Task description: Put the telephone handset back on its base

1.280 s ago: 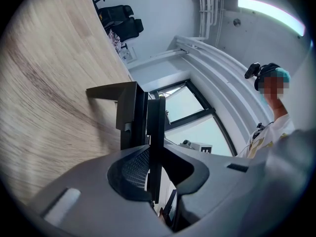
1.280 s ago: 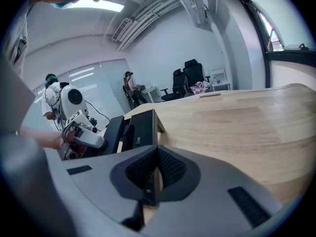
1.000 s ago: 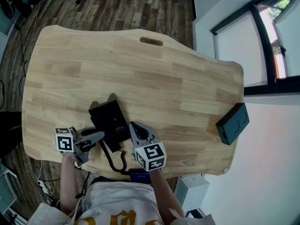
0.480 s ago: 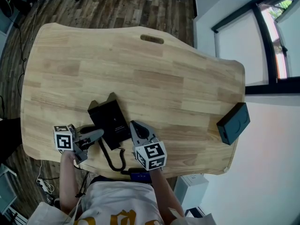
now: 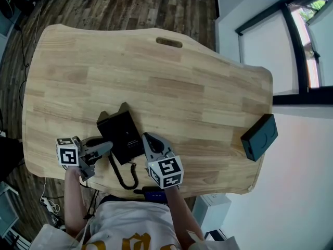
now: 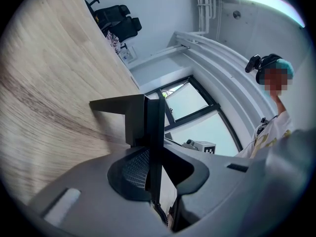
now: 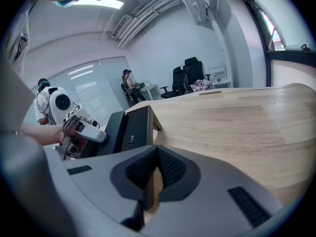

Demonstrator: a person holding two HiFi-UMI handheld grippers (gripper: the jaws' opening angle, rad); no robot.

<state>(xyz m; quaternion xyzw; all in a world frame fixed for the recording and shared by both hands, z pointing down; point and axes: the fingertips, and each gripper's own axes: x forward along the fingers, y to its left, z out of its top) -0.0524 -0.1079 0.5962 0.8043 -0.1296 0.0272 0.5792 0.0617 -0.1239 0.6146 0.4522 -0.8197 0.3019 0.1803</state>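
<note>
Now the handset (image 6: 154,147) is gripped in the left claw (image 5: 105,149) and held tight against the left side of the base (image 5: 122,134), near the table's (image 5: 182,87) near edge. Only setting it down and letting go seem left. The right claw (image 5: 148,138) is shut, with nothing in it.

Wooden table (image 5: 208,92), slot (image 5: 169,42) near its far edge. Dark teal box (image 5: 258,137) at right edge, possibly overhanging. Plank floor (image 5: 130,4), office chairs (image 7: 190,75) beyond.

Bright even daylight, fisheye-warped edges
</note>
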